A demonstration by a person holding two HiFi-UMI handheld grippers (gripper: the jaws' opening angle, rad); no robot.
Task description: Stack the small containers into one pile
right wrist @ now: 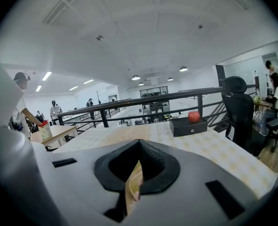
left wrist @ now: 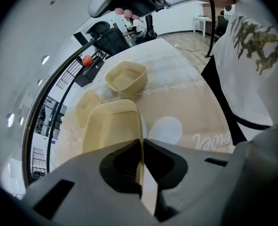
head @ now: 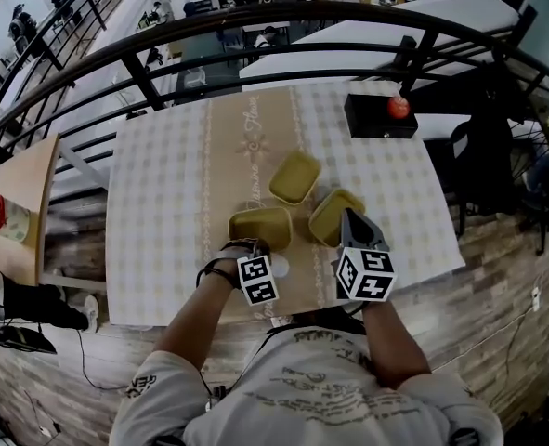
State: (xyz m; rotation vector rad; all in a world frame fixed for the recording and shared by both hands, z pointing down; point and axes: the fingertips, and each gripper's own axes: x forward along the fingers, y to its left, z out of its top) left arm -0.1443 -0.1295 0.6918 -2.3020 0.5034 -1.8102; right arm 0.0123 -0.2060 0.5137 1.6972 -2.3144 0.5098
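Left gripper (head: 252, 247) clamps the near tub (head: 260, 227) by its rim; right gripper (head: 349, 217) clamps the right tub (head: 333, 215) likewise. Third tub (head: 295, 177) lies free, toward the box (head: 379, 117), with open table (head: 163, 203) around it.

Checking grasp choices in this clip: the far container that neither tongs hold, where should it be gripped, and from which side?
Grip the far container by its near wall at the rim, one jaw inside, one outside, coming down from the person's side. It sits upright, mouth up, with thin walls; its body looks too wide to span.
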